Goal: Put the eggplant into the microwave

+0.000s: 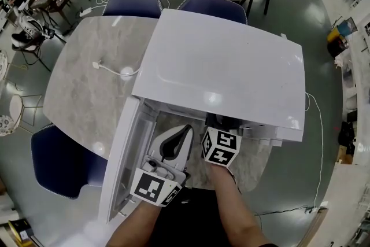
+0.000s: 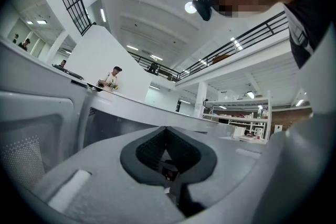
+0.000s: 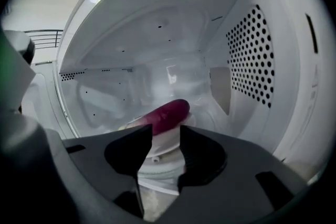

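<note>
The purple eggplant lies on the pale round tray inside the white microwave. My right gripper is open just in front of it, and the eggplant sits beyond the fingertips, touching neither. In the head view the microwave's top hides those jaws, and only the right marker cube shows at the mouth of the cavity. The microwave door hangs open to the left. My left gripper is shut on nothing and sits beside the door, in front of the cavity.
The microwave stands on a round marble table with a white cable lying on it. Blue chairs stand at the far side, and another at the near left. A perforated wall bounds the cavity on the right.
</note>
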The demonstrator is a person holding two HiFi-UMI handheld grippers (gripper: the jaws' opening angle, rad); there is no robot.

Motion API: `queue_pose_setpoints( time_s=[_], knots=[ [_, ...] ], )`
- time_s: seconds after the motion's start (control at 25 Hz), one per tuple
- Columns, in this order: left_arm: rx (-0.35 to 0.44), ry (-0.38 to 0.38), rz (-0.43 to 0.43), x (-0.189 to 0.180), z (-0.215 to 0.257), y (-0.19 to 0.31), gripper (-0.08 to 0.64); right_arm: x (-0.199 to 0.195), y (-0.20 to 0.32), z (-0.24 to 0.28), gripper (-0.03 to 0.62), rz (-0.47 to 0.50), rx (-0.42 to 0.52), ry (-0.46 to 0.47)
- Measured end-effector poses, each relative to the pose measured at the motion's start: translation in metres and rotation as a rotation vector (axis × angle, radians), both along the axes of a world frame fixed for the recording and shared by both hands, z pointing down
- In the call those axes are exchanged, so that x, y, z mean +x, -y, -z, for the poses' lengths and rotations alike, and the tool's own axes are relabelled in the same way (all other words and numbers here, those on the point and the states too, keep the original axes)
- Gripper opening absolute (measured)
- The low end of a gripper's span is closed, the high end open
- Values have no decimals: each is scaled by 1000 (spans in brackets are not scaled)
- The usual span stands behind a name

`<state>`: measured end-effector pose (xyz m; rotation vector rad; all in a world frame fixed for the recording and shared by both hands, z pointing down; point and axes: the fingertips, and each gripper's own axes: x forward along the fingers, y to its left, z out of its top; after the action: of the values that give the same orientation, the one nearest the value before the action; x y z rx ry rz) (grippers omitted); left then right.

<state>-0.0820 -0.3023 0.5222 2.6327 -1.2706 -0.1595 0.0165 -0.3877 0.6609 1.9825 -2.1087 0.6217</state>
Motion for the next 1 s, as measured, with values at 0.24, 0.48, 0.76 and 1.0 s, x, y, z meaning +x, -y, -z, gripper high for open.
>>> queue_pose_setpoints(
  time_s=[0.24,0.48,0.76,1.0],
  knots=[
    [-22,4,2,0,-4,-4,8,-2,-13,8,163,34,10,-43],
    [-47,22,-13,8,6,-13,8,-7,-41,28,124,99,-5,-41],
    [-80,17,-25,18,41,-33,8,-14,-73,89,3,213,23,32],
    [-62,5,-67,35,85,-54,8,-11,-94,148,3,280,85,18]
  ],
)
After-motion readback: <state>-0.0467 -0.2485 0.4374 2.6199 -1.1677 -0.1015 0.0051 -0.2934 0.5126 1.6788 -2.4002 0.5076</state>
